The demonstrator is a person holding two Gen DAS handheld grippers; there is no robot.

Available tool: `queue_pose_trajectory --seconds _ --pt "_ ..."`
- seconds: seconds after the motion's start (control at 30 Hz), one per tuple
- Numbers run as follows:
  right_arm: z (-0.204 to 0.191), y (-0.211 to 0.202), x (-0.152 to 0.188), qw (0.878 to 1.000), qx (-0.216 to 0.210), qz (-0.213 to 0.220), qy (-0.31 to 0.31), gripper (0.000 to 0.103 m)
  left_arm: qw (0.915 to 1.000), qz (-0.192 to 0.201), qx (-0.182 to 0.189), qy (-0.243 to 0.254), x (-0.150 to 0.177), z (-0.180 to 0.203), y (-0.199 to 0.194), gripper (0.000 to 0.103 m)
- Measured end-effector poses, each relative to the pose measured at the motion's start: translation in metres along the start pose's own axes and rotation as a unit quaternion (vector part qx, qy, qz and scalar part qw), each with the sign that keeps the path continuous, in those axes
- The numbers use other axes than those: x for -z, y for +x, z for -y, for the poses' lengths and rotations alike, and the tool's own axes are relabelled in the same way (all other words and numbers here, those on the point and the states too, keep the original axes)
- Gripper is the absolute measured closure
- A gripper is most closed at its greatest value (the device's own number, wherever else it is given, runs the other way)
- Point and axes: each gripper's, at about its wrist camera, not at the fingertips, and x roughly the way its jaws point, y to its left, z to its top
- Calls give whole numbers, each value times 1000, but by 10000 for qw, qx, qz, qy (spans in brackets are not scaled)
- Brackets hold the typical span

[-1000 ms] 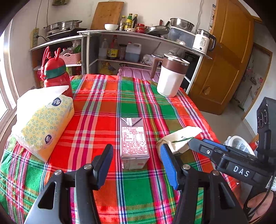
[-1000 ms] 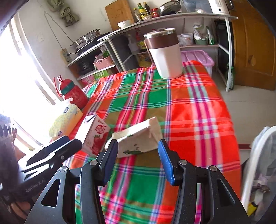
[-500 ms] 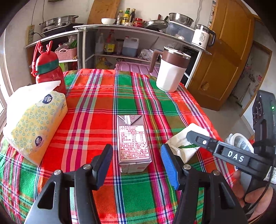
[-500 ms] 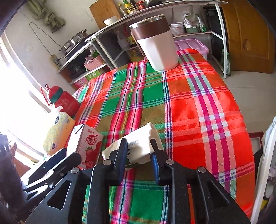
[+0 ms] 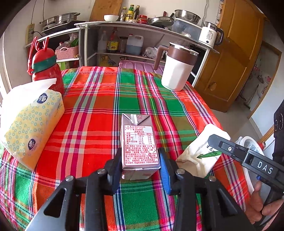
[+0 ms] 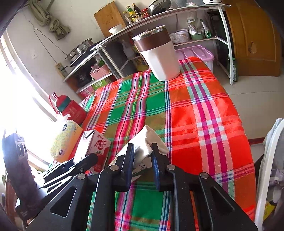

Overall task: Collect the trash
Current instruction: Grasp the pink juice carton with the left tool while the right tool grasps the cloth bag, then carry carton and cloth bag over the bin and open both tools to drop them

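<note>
Left gripper (image 5: pixel 141 164) closing on the milk carton (image 5: pixel 139 144), right gripper (image 6: pixel 142 155) closing on the white carton (image 6: pixel 144 142), both clamped for lifting off as trash.

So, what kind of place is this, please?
Probably a home kitchen with a dining table: a plaid tablecloth, grey open shelves holding sauce bottles and metal pots, and a white electric kettle.
</note>
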Motion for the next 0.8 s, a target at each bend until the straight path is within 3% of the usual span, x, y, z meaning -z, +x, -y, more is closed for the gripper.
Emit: queue_pose_trajectory --seconds 0.8 --pt "8 -61 15 9988 25 481 -18 84 9981 380 131 456 14 49 -49 64"
